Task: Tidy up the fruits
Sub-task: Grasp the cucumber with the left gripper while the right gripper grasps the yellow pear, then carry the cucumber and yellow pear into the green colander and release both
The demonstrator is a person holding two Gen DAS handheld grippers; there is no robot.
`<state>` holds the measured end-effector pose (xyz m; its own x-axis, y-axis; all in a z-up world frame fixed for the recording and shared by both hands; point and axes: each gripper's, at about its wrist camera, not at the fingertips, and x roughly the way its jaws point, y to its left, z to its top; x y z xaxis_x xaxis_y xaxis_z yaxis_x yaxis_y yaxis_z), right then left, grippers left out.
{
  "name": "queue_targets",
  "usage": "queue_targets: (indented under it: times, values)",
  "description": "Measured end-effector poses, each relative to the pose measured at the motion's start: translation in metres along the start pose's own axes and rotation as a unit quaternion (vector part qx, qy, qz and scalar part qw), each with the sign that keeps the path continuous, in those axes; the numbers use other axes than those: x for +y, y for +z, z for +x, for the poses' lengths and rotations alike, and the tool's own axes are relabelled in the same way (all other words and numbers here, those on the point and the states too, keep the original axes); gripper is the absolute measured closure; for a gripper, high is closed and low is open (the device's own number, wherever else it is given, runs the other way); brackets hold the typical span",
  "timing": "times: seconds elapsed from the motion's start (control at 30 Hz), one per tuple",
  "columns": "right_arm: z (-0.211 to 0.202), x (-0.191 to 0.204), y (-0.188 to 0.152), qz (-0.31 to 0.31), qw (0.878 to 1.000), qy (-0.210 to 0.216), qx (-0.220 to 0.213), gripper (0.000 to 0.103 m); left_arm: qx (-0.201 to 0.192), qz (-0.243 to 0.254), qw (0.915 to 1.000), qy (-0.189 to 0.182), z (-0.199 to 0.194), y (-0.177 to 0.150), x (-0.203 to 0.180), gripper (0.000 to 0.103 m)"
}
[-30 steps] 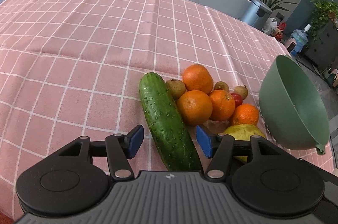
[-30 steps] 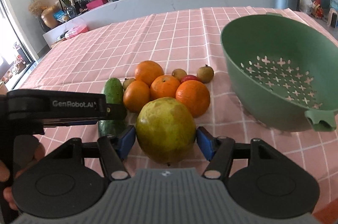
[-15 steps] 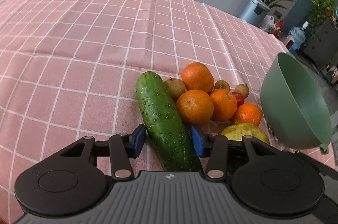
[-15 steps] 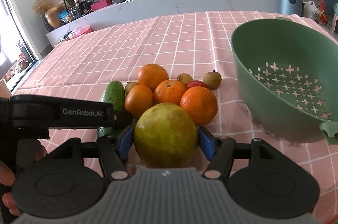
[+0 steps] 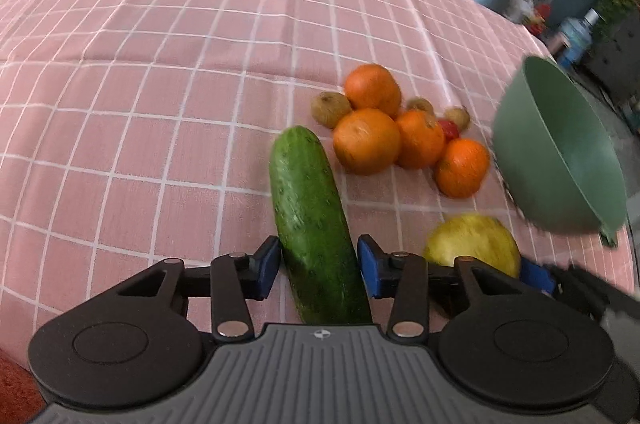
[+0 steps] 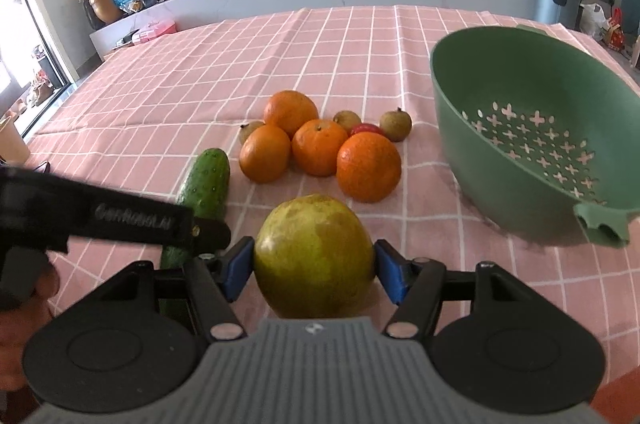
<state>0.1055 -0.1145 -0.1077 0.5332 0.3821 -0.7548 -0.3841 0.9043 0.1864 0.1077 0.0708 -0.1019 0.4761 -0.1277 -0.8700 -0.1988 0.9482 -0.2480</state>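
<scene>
Risk comes first from the left gripper: its pads press the cucumber near one end, so the long body can swing or slip. Right gripper is clamped on the yellow-green fruit. Oranges lie mid-table between both and the green colander at the right edge.

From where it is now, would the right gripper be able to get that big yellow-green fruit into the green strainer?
Probably yes. The right gripper already clamps the yellow-green fruit, and the green strainer sits just to its right, mouth open toward it, with only bare tablecloth between. The oranges lie off that path.
</scene>
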Motion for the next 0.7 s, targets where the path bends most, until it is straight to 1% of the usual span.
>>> queue_targets:
  times: [0.03, 0.1, 0.2, 0.27, 0.4, 0.53, 0.7]
  values:
    - [-0.001, 0.0, -0.001, 0.001, 1.0, 0.001, 0.0, 0.042, -0.006, -0.002, 1.0, 0.002, 0.001, 0.001, 0.002, 0.05]
    - [-0.002, 0.0, -0.002, 0.003, 1.0, 0.003, 0.0, 0.042, -0.015, 0.002, 0.9999, -0.003, 0.002, 0.001, 0.002, 0.056]
    - [-0.004, -0.002, -0.005, 0.01, 1.0, 0.004, 0.0, 0.042, -0.022, 0.003, 0.9997, -0.005, 0.0, -0.002, 0.002, 0.058]
    - [-0.007, -0.003, -0.006, 0.014, 1.0, 0.004, 0.001, 0.042, -0.024, 0.006, 0.9997, 0.0, -0.006, -0.005, 0.0, 0.059]
    - [-0.02, -0.005, -0.008, 0.013, 1.0, 0.008, -0.011, 0.042, -0.043, 0.017, 0.9989, 0.002, -0.026, -0.012, -0.007, 0.06]
    - [-0.036, -0.01, -0.008, 0.016, 0.999, 0.012, -0.025, 0.042, -0.06, 0.015, 0.998, -0.008, -0.047, -0.018, -0.014, 0.061]
    - [-0.065, -0.019, -0.003, 0.019, 0.998, 0.013, -0.058, 0.042, -0.104, 0.04, 0.9935, -0.023, -0.081, -0.018, -0.035, 0.061]
